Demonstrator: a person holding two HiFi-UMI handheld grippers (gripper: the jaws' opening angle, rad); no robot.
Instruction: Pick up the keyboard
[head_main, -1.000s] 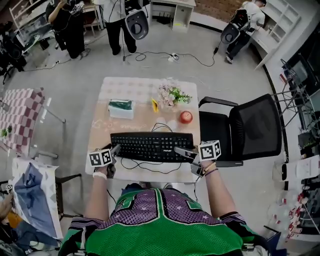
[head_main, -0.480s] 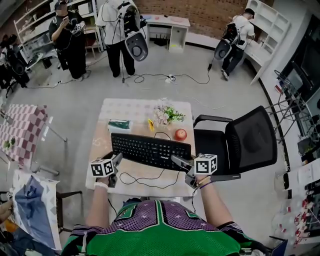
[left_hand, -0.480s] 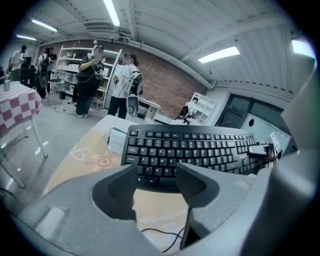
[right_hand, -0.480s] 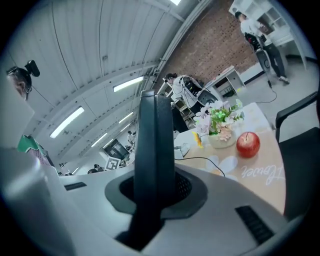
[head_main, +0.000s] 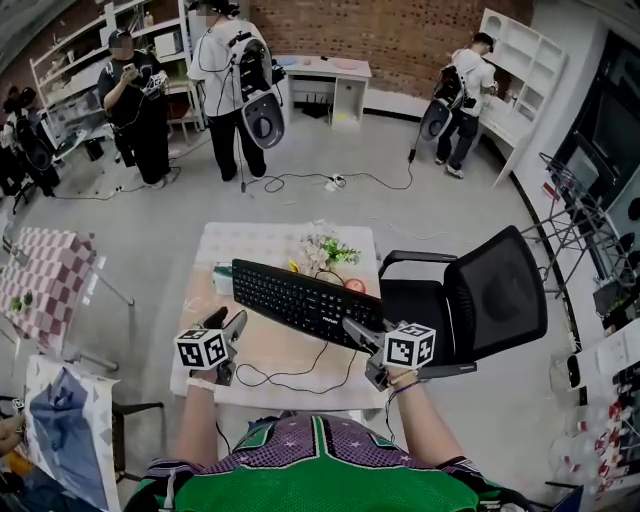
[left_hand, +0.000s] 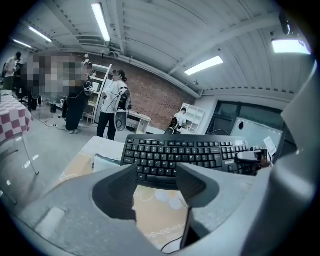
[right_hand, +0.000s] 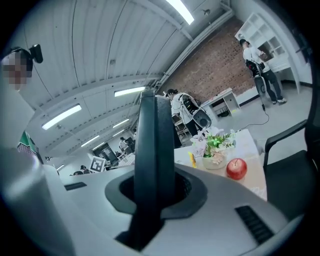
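The black keyboard (head_main: 300, 297) hangs tilted above the beige table (head_main: 290, 350), with its cable (head_main: 300, 372) trailing down onto the tabletop. My right gripper (head_main: 350, 328) is shut on the keyboard's right end. In the right gripper view that end shows edge-on as a dark slab (right_hand: 152, 150) between the jaws. My left gripper (head_main: 237, 322) stands open just below and in front of the keyboard's left end, not touching it. In the left gripper view the keyboard (left_hand: 185, 155) lies beyond the spread jaws of the left gripper (left_hand: 157, 172), and only tabletop shows between them.
A red apple (right_hand: 236, 168) and a pot of flowers (right_hand: 215, 145) stand on the table behind the keyboard. A pale box (left_hand: 107, 161) sits at the back left. A black office chair (head_main: 470, 300) is against the table's right side. Several people stand on the floor beyond.
The keyboard has come up off the table in the right gripper and now tilts. Both grippers have risen, and the left one has come away from the keyboard's left end.
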